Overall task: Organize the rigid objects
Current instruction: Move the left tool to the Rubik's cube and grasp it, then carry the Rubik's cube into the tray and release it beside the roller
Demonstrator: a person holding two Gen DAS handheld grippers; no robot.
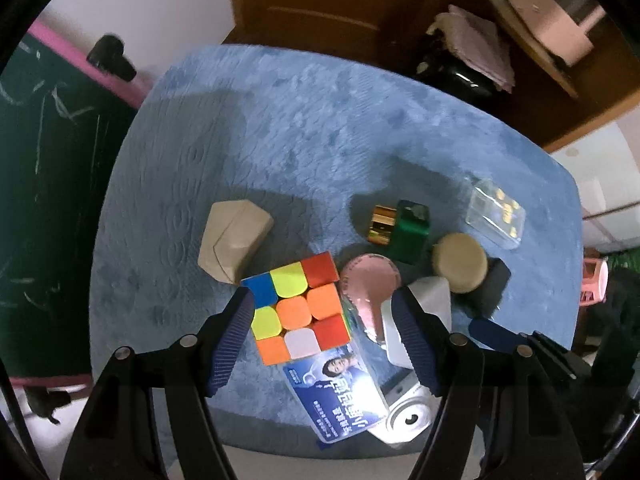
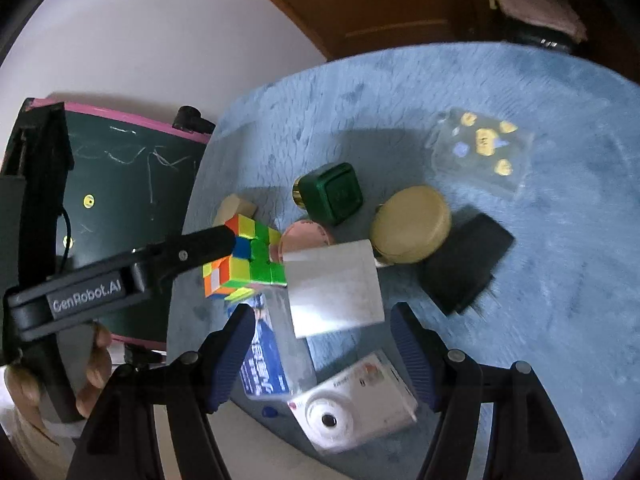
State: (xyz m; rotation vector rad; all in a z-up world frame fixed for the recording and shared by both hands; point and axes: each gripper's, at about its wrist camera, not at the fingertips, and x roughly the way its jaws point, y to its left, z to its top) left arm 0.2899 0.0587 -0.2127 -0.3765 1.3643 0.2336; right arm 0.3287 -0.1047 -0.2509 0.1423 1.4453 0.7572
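1. Work surface: a table covered in blue plush cloth (image 1: 304,128), its pile visibly brushed in patches. Shadows fall across the left half.
2. Wall: plain white wall (image 2: 168,40) behind the table, evenly lit.
3. Door: brown wooden door (image 1: 320,0) with a recessed panel, at the far side of the table.
4. Chalkboard: dark green board (image 2: 128,184) with a pink frame, left of the table, carrying faint chalk scribbles.
5. Shelving: a brown wooden shelf unit (image 1: 560,52) at upper right, holding a pinkish box and folded cloth; contents blurred.
6. Far right: white cabinet fronts (image 1: 604,184), detail indistinct.
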